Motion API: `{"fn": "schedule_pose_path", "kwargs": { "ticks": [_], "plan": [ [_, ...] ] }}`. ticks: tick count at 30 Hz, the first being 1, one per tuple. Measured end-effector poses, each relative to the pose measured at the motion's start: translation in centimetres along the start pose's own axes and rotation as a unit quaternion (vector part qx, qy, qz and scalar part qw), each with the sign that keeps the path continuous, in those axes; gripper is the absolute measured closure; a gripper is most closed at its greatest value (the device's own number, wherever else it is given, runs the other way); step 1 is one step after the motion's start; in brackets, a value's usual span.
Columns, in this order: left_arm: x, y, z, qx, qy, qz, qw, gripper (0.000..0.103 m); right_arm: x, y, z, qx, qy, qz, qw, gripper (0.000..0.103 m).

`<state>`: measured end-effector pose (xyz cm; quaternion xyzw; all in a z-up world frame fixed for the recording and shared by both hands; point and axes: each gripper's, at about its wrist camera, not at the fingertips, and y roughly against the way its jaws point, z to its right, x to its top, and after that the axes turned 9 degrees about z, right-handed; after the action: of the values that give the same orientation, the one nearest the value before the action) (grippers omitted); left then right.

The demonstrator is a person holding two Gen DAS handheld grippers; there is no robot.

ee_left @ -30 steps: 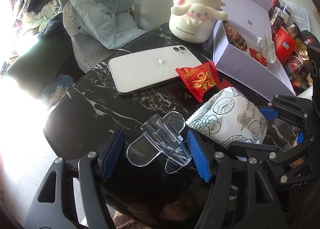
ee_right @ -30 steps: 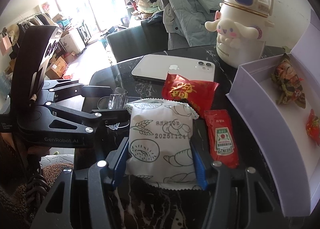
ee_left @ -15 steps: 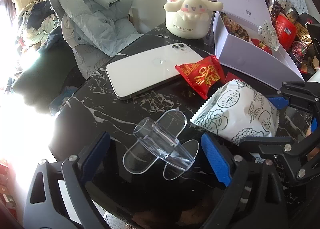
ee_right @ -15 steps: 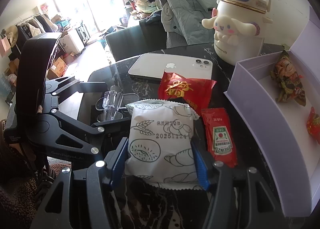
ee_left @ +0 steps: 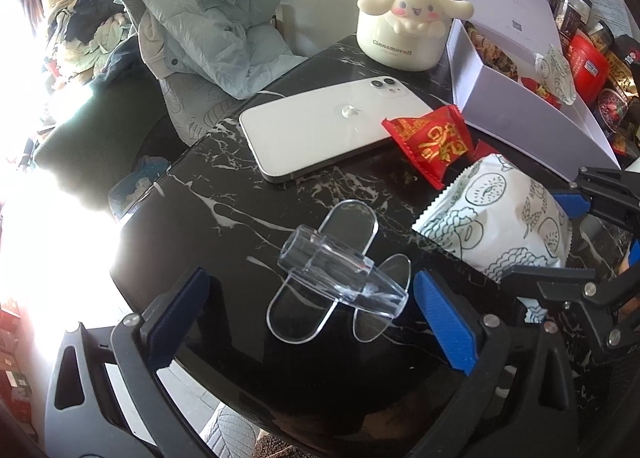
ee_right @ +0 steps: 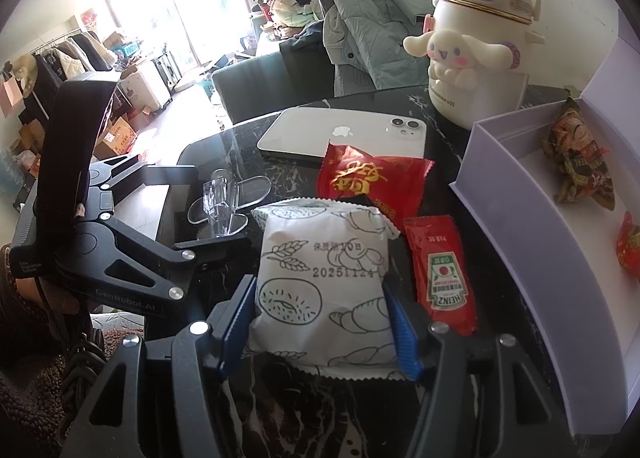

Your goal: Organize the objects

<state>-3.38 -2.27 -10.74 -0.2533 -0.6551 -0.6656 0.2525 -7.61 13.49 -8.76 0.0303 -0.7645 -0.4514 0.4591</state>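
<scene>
Spreading wide, the jaws of the left gripper [ee_left: 308, 318] are seen opening around a clear plastic stand [ee_left: 340, 278] that lies on the black marble bench [ee_left: 200, 218], neither blue pad touching it. The right gripper [ee_right: 320, 322] is seen in its own view at about half width, its pads pressed against both sides of a white bread packet [ee_right: 322, 282] resting on the bench. Only that view shows a ketchup sachet [ee_right: 442, 274] just beside the packet, and a printed date on the wrapper. A red snack packet [ee_left: 434, 142] is shown overlapping a corner of a white phone [ee_left: 332, 126] in both views. Behind them stands a cream character bottle [ee_left: 404, 18]. The lilac box [ee_right: 520, 194] is seen open, wrapped sweets inside; jars behind it appear in the left view alone.
</scene>
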Motion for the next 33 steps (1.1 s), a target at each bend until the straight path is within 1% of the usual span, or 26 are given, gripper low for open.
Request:
{"fn": "schedule_pose_path", "kwargs": {
  "ticks": [2, 5, 7, 8, 10, 11, 12, 14, 15, 23, 27, 33],
  "plan": [
    [-0.4, 0.4, 0.4, -0.004, -0.012, 0.013, 0.9998, 0.003, 0.0, 0.0, 0.0, -0.001, 0.001, 0.0, 1.0, 0.039],
    [-0.8, 0.9, 0.9, -0.015, -0.031, 0.028, 0.999, 0.011, 0.0, 0.0, 0.0, -0.001, 0.001, 0.0, 1.0, 0.039],
    [-0.7, 1.0, 1.1, -0.024, -0.038, 0.03, 0.9985, 0.019, 0.0, 0.0, 0.0, -0.001, 0.001, 0.0, 1.0, 0.039],
    [-0.7, 1.0, 1.2, -0.029, -0.039, 0.032, 0.9983, 0.022, 0.0, 0.0, 0.0, -0.001, 0.001, 0.0, 1.0, 0.039],
    [-0.7, 1.1, 1.2, -0.039, -0.039, 0.038, 0.9978, 0.034, 0.0, -0.1, -0.1, 0.0, 0.002, 0.001, 1.0, 0.039],
    [-0.7, 1.2, 1.3, -0.036, -0.041, 0.044, 0.9976, 0.037, 0.0, -0.1, -0.1, 0.0, 0.003, 0.001, 1.0, 0.039],
    [-0.7, 1.3, 1.4, -0.028, -0.043, 0.049, 0.9975, 0.042, 0.0, -0.1, -0.2, 0.001, 0.004, 0.001, 1.0, 0.039],
    [-0.6, 1.3, 1.4, -0.009, -0.045, 0.053, 0.9975, 0.043, -0.1, -0.2, -0.3, 0.001, 0.005, 0.002, 1.0, 0.039],
    [-0.5, 1.3, 1.3, -0.008, -0.044, 0.052, 0.9976, 0.043, -0.1, -0.2, -0.3, 0.001, 0.006, 0.003, 1.0, 0.04],
    [-0.4, 2.1, 0.7, -0.014, -0.032, 0.054, 0.9979, 0.044, 0.1, 0.1, -1.0, 0.008, 0.016, 0.013, 1.0, 0.043],
    [0.2, 2.9, 0.6, -0.006, -0.038, 0.063, 0.9972, 0.044, 0.6, 0.7, -1.3, 0.007, 0.022, 0.023, 0.999, 0.044],
    [1.4, 3.9, 0.4, -0.002, -0.037, 0.067, 0.9971, 0.044, 1.6, 1.7, -1.3, -0.002, 0.023, 0.035, 0.999, 0.044]
  ]
}}
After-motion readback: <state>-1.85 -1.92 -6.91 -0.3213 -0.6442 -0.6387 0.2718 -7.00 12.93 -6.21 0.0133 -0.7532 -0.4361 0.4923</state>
